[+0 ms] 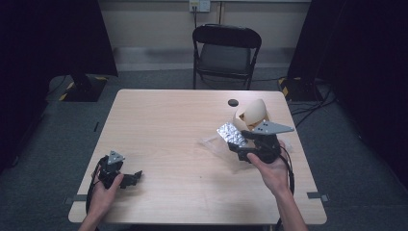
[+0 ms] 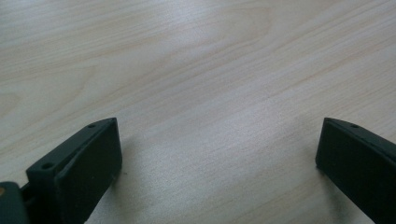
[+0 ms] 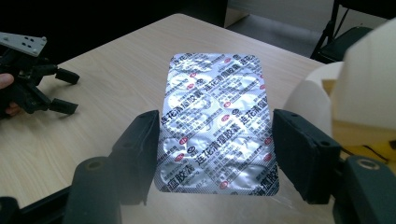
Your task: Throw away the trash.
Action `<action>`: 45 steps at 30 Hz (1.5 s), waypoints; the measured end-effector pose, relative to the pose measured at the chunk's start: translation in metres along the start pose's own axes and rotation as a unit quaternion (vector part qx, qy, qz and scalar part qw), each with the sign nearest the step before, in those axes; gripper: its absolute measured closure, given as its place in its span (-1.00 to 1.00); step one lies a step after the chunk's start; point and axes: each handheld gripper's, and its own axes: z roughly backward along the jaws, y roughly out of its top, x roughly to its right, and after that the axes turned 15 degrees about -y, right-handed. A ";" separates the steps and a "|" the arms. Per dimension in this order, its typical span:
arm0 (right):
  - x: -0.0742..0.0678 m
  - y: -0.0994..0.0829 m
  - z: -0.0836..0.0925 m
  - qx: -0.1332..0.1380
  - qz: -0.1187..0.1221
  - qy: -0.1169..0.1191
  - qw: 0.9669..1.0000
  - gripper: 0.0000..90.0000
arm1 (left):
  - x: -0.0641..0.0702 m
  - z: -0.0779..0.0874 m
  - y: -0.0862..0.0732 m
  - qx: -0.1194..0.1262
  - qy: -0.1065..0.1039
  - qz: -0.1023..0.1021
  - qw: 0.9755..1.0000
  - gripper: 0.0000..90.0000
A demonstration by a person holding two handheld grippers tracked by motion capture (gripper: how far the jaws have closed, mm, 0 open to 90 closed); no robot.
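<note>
A silver foil blister pack (image 3: 217, 121) of pills with red and black print is held by its two long edges between the jaws of my right gripper (image 3: 217, 119). In the high view the blister pack (image 1: 232, 134) sticks out up and to the left of my right gripper (image 1: 243, 143), raised over the table's right side. A beige egg-shaped container (image 1: 252, 113) stands open just behind it, also seen as the beige container (image 3: 364, 79). My left gripper (image 1: 132, 179) rests near the front left, and its jaws stand wide apart over bare wood (image 2: 218, 126).
A crumpled clear plastic bag (image 1: 216, 144) lies on the wooden table (image 1: 168, 120) under the right gripper. A small black disc (image 1: 233, 102) sits near the far edge. A black folding chair (image 1: 226, 48) stands behind the table. The left gripper (image 3: 70, 91) shows far off.
</note>
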 end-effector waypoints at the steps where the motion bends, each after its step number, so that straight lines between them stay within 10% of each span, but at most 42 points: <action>1: 0.003 -0.001 0.002 0.000 -0.001 -0.002 1.000 -0.24 | 0.000 0.000 0.000 -0.001 0.000 -0.001 1.000 -1.00; 24: 0.062 -0.022 0.040 -0.005 -0.035 -0.075 0.997 -0.24 | 0.000 0.000 0.000 0.000 0.000 0.000 1.000 -1.00; 45: 0.086 -0.029 0.021 -0.055 -0.041 -0.113 0.991 -0.24 | 0.000 0.000 0.000 -0.001 0.000 0.000 1.000 -1.00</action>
